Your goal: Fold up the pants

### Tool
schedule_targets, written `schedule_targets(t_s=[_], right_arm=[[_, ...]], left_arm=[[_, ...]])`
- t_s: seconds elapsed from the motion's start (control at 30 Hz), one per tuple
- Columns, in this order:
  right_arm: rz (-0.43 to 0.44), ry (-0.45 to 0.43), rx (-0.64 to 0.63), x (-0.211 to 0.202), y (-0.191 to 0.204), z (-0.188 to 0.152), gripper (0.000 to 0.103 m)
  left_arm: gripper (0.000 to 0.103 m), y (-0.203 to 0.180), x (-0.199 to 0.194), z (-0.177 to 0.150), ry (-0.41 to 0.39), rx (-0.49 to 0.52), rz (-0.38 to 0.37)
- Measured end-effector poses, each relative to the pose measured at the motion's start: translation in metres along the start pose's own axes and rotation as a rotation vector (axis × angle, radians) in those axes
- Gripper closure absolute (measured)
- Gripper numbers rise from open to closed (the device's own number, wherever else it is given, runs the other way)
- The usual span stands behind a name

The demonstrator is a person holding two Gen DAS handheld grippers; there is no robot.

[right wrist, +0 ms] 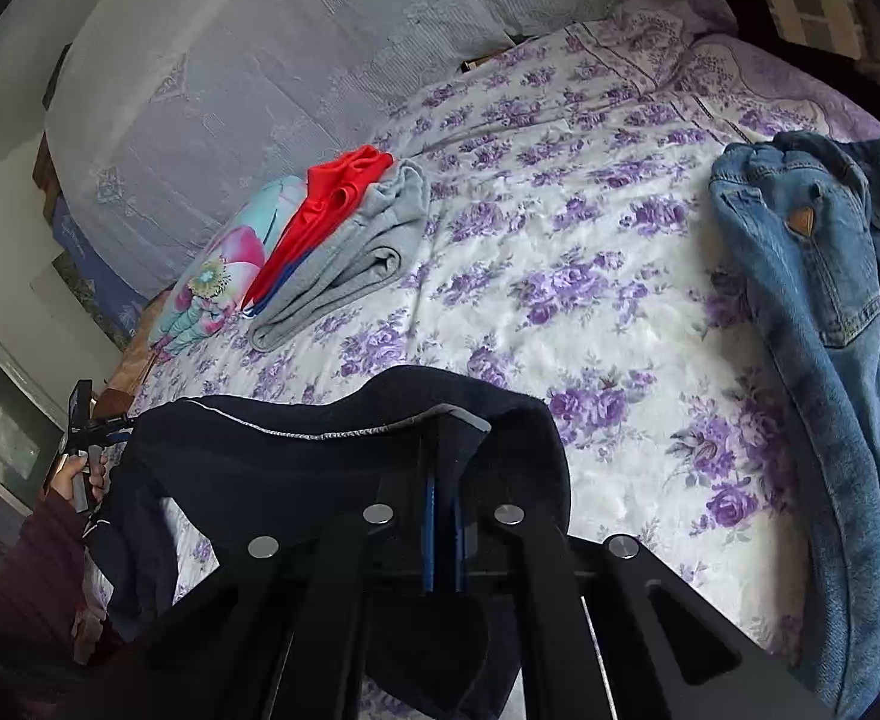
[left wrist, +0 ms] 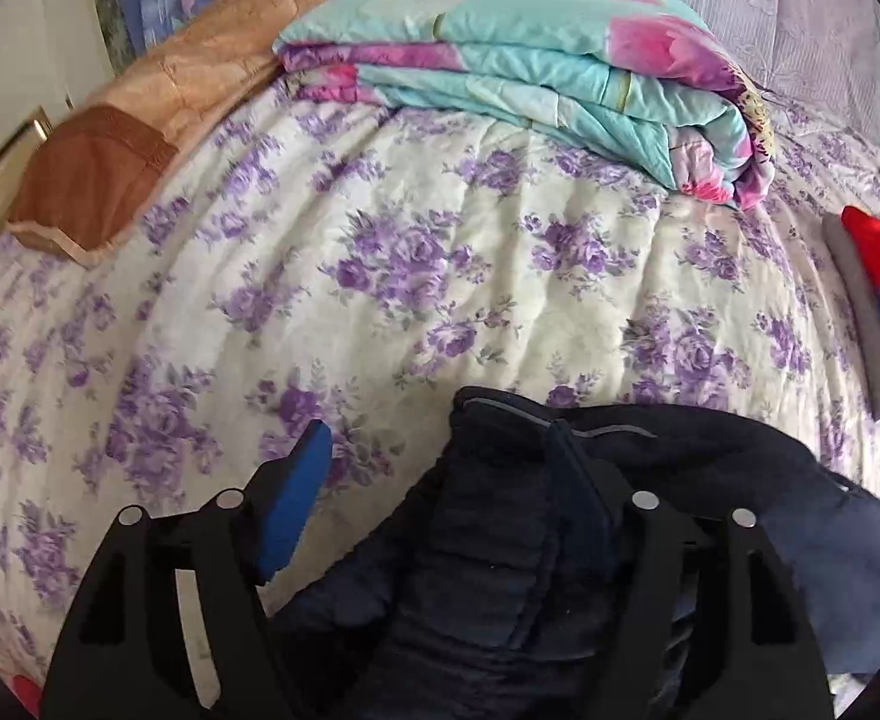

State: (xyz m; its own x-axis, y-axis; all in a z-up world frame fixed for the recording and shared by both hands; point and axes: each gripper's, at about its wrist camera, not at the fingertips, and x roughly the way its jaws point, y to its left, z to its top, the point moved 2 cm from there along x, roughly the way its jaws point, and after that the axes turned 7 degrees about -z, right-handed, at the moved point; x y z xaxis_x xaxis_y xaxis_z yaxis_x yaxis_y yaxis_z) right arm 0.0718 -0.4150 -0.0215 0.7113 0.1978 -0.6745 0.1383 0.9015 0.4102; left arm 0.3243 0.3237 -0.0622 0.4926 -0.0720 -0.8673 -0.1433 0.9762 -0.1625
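Dark navy pants [left wrist: 500, 540] with a grey-piped waistband hang over a bed with a purple-flowered cover [left wrist: 380, 252]. In the left wrist view my left gripper [left wrist: 440, 480] is open, its blue left pad [left wrist: 296, 504] clear of the cloth while the pants drape between and over the right finger. In the right wrist view my right gripper [right wrist: 443, 468] is shut on the pants [right wrist: 332, 450], holding the waistband edge up above the bed cover [right wrist: 590, 276].
A folded turquoise and pink quilt [left wrist: 530, 78] and a brown blanket [left wrist: 140, 138] lie at the back. Folded grey and red clothes [right wrist: 344, 240] sit mid-bed. Blue jeans [right wrist: 830, 330] lie at the right. A white lace curtain [right wrist: 230, 90] hangs behind.
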Motion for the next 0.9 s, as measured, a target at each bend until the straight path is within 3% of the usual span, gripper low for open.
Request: schedule_targets(t_s=[0.1, 0.13, 0.2, 0.3, 0.43, 0.6, 0.7, 0.8, 0.9], right_arm=[[0.006, 0.008, 0.009, 0.002, -0.002, -0.002, 0.098], [0.005, 0.009, 0.008, 0.002, -0.001, -0.002, 0.098], [0.001, 0.011, 0.006, 0.002, 0.000, -0.001, 0.098], [0.003, 0.002, 0.003, 0.000, 0.002, 0.000, 0.098], [0.033, -0.052, 0.019, -0.009, 0.001, 0.011, 0.098], [0.052, -0.105, 0.023, -0.019, 0.003, 0.040, 0.098], [0.047, -0.128, 0.028, -0.017, 0.002, 0.065, 0.098], [0.033, -0.102, 0.055, 0.008, -0.005, 0.099, 0.098], [-0.012, -0.083, 0.038, 0.054, -0.004, 0.132, 0.098]], left_arm=[[0.029, -0.015, 0.014, 0.000, 0.066, 0.028, -0.102], [0.020, -0.024, 0.017, -0.002, 0.082, 0.072, -0.094], [0.021, -0.041, 0.027, -0.007, 0.118, 0.167, -0.028], [0.047, -0.040, 0.026, -0.007, 0.149, 0.130, -0.043], [0.054, -0.052, -0.009, -0.013, 0.054, 0.172, -0.023], [0.054, -0.053, -0.071, -0.008, -0.170, 0.094, -0.095], [0.054, -0.058, -0.089, 0.006, -0.261, 0.075, -0.095], [0.054, -0.059, -0.074, 0.022, -0.256, 0.039, -0.078], [0.054, -0.056, -0.031, 0.032, -0.223, 0.012, 0.004]])
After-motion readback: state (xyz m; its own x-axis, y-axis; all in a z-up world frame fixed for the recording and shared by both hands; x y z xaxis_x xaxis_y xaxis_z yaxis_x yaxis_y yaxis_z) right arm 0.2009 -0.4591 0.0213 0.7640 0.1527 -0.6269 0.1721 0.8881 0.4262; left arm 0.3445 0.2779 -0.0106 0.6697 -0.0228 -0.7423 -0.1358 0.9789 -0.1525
